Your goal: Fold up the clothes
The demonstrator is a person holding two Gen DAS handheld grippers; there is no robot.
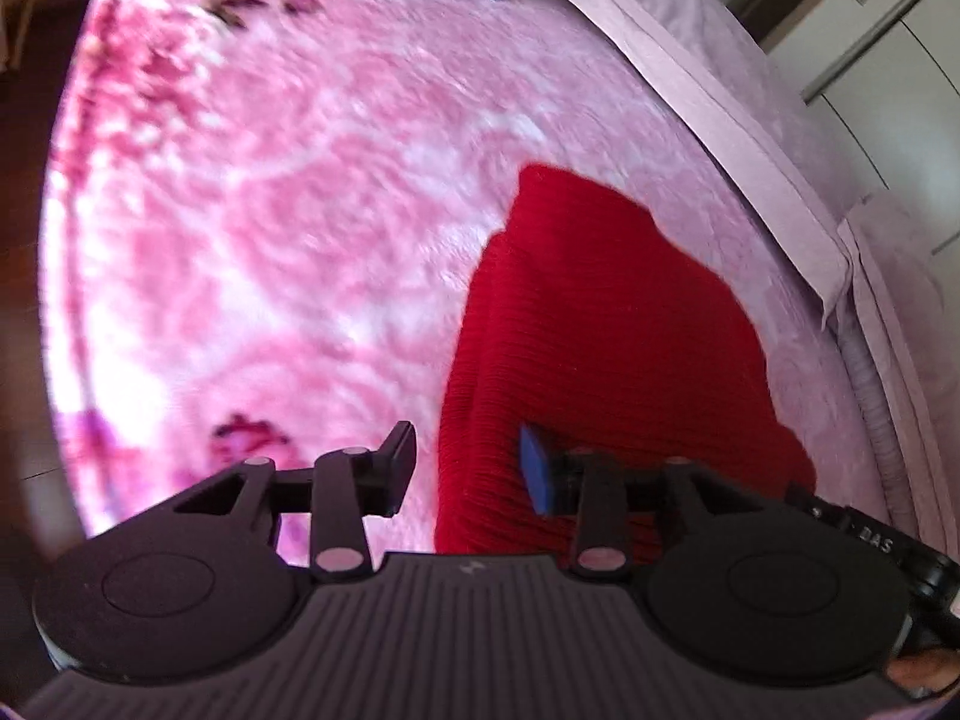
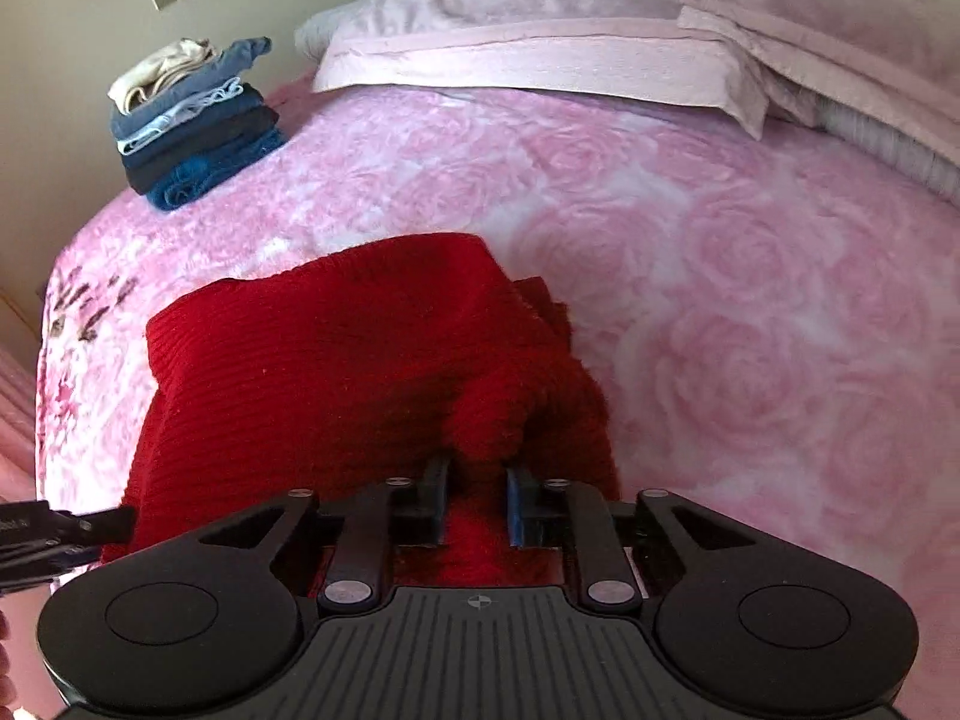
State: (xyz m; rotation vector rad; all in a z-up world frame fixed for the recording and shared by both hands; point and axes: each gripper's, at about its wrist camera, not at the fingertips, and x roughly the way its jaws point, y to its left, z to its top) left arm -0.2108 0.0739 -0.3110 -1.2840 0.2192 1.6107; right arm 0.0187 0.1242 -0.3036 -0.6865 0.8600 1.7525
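Note:
A red ribbed knit sweater [image 1: 606, 324] lies partly folded on the pink rose-patterned blanket [image 1: 270, 192]. My left gripper [image 1: 468, 468] is open just above the sweater's left edge, its blue-padded finger over the red knit and the other over the blanket. In the right wrist view the sweater [image 2: 312, 360] fills the middle. My right gripper [image 2: 477, 492] is shut on a bunched fold of it at its right side, with the fabric rising between the fingers. The left gripper's tip [image 2: 90, 528] shows at the sweater's left edge.
A stack of folded blue, dark and cream clothes [image 2: 192, 126] sits at the bed's far left corner. Pale pink pillows [image 2: 540, 54] and a folded blanket [image 2: 810, 18] lie along the head of the bed. The blanket [image 2: 750, 300] stretches to the right of the sweater.

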